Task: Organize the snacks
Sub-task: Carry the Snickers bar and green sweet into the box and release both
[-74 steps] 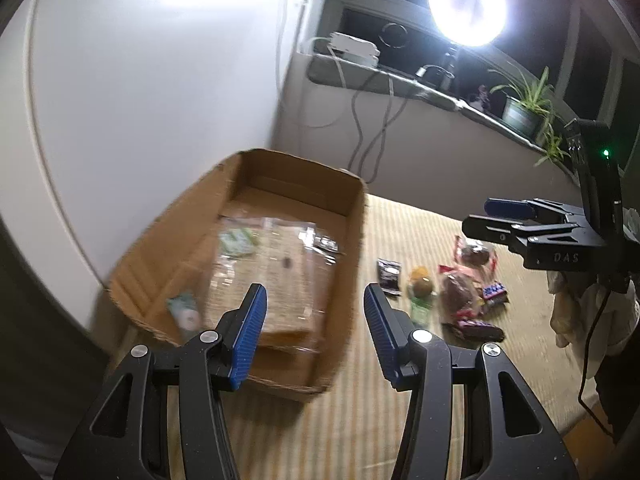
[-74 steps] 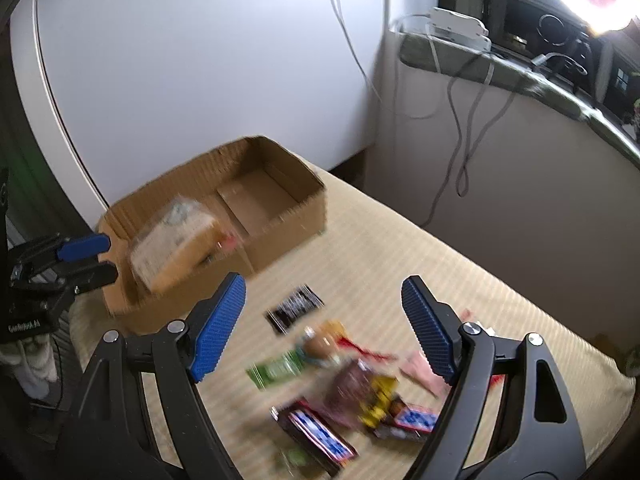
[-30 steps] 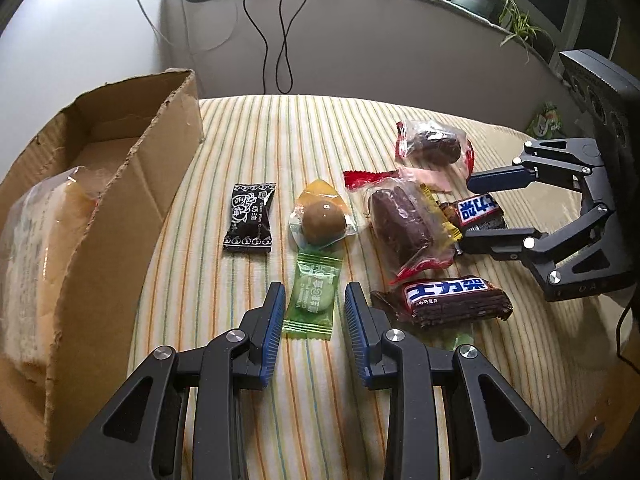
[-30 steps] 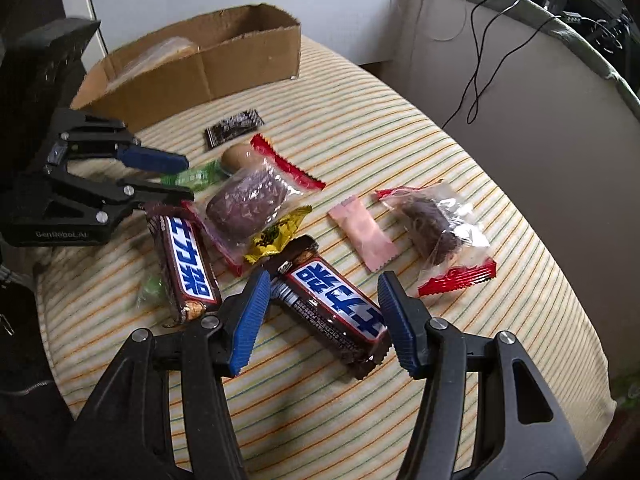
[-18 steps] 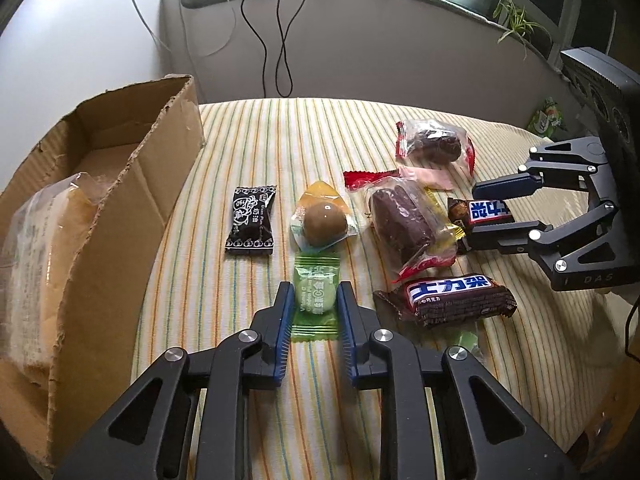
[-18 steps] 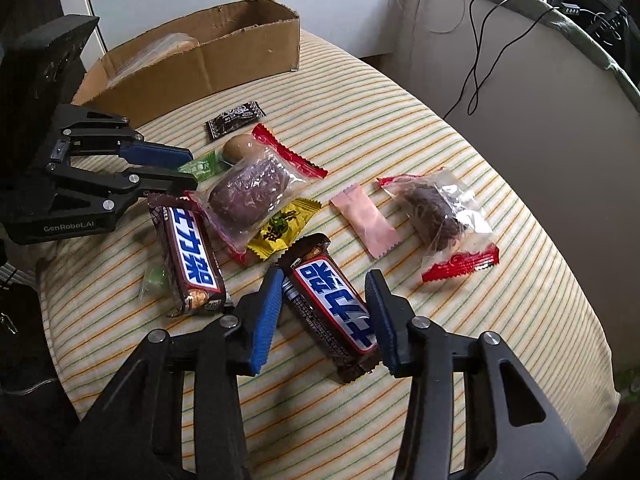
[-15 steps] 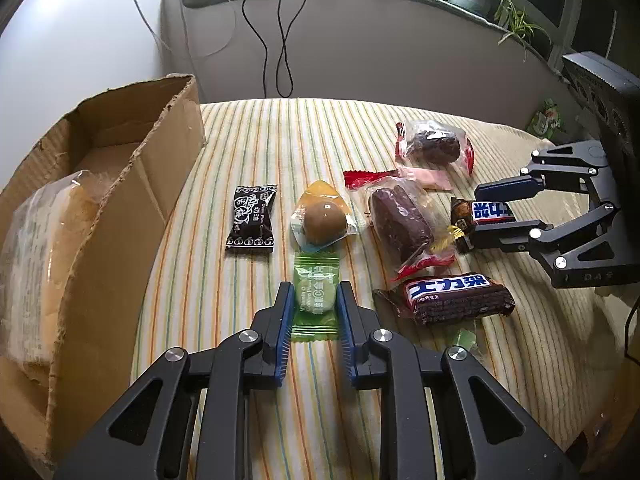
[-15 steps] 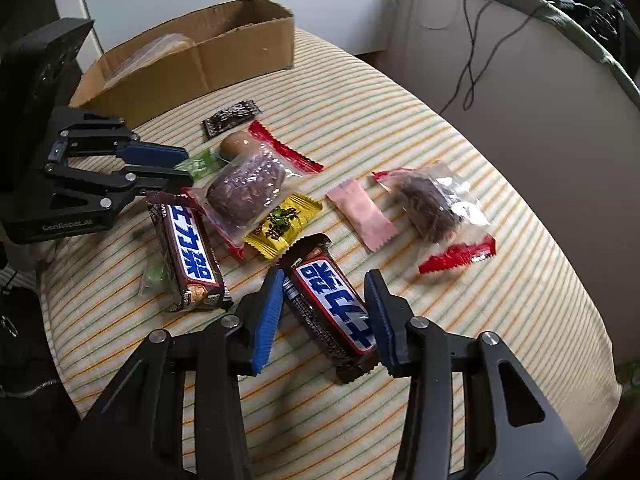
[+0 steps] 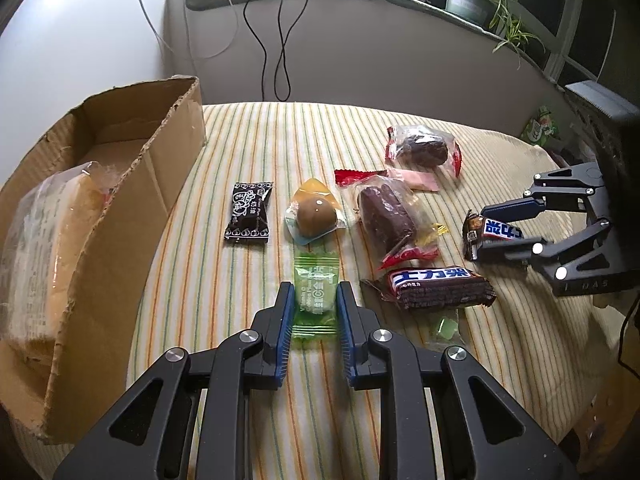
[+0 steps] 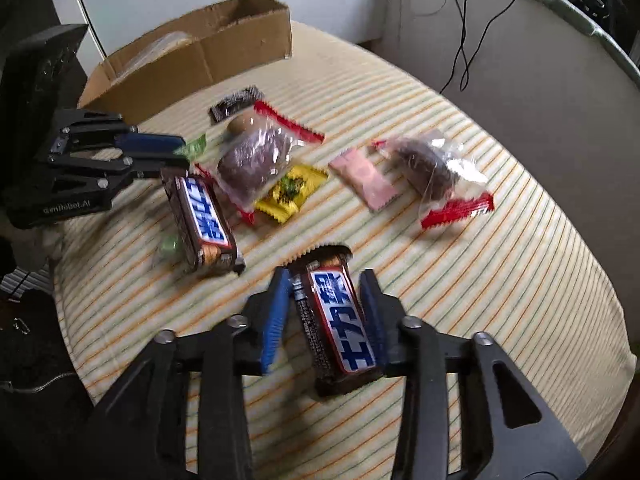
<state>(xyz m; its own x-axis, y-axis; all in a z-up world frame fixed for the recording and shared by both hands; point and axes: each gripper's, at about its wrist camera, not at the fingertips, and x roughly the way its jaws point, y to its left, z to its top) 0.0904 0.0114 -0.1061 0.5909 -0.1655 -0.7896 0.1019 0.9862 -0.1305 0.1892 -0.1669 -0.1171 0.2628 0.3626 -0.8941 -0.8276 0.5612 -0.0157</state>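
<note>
My left gripper [image 9: 314, 300] is shut on a green candy packet [image 9: 314, 292] lying on the striped tablecloth [image 9: 248, 152]. It also shows in the right wrist view [image 10: 176, 152]. My right gripper [image 10: 326, 284] is shut on a brown Snickers bar [image 10: 340, 320] and holds it lifted off the cloth; it also shows in the left wrist view [image 9: 496, 236]. A second Snickers bar [image 9: 436, 286] lies beside the green packet. A cardboard box [image 9: 120, 200] with a bagged bread pack [image 9: 44, 232] stands at the left.
Loose snacks lie mid-table: a black packet [image 9: 249, 213], a round brown sweet [image 9: 314, 216], a brown cake in clear wrap [image 9: 386, 216], another cake [image 9: 422, 148], a pink packet [image 10: 364, 180], a yellow packet [image 10: 292, 192]. Cables hang on the back wall [image 9: 276, 40].
Both grippers came down from above the box to the snacks and closed. The left closed on the green packet; the right closed on the Snickers bar and raised it.
</note>
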